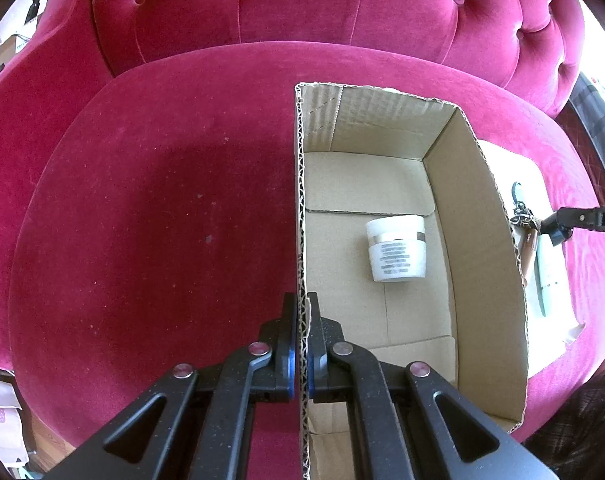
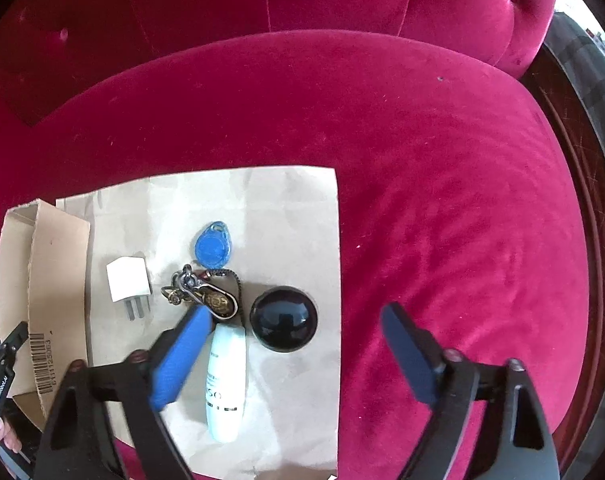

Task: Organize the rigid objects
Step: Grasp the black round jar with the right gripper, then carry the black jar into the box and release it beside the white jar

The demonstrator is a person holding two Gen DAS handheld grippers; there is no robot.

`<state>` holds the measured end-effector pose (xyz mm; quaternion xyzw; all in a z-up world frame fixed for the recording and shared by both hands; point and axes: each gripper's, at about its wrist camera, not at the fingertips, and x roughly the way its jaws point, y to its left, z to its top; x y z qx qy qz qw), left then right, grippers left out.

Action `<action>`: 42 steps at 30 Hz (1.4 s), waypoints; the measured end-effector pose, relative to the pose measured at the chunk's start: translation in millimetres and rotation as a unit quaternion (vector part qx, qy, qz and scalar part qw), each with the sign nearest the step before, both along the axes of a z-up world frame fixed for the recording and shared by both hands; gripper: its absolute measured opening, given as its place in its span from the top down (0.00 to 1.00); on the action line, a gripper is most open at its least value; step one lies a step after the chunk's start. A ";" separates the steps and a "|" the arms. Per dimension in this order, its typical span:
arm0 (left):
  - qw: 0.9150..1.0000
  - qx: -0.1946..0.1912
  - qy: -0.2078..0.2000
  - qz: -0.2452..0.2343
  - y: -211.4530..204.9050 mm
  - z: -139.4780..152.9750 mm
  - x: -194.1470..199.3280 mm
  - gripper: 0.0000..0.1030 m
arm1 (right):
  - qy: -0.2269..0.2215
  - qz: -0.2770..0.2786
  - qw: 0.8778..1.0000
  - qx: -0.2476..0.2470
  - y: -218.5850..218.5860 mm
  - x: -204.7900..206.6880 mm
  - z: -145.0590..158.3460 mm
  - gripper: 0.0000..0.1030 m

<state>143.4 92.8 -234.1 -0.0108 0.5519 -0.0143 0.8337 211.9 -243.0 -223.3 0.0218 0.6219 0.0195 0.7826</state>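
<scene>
Crimson velvet sofa [image 1: 142, 200] supports a cardboard box [image 1: 482, 240]; the left gripper [image 1: 301, 320] is clamped on its near wall, a white jar [image 1: 396, 252] inside. Beside it, brown paper [image 2: 294, 216] carries a white tube [image 2: 226, 384], black dome [image 2: 284, 318] and keys [image 2: 202, 296], beneath the right gripper [image 2: 298, 316], jaws apart.

Left gripper [image 1: 301, 334] pinches the cardboard box [image 1: 478, 216] wall — white jar [image 1: 397, 254] inside.
</scene>
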 end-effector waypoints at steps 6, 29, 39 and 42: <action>1.000 0.000 0.000 0.001 0.7 -0.2 0.7 0.97 | 0.010 0.013 1.000 0.001 6.4 2.3 -6.4 0.61; 1.000 0.001 0.001 0.001 -0.1 -1.1 1.0 0.97 | -0.079 0.027 0.996 0.023 35.9 -30.8 44.0 0.61; 1.000 0.003 0.000 0.000 -1.9 -1.7 1.8 0.97 | -0.133 0.086 0.986 0.057 81.4 -39.9 80.8 0.61; 1.000 0.003 0.000 0.000 -2.1 -2.1 1.8 0.97 | -0.141 0.103 0.983 0.064 96.1 -38.7 86.5 0.61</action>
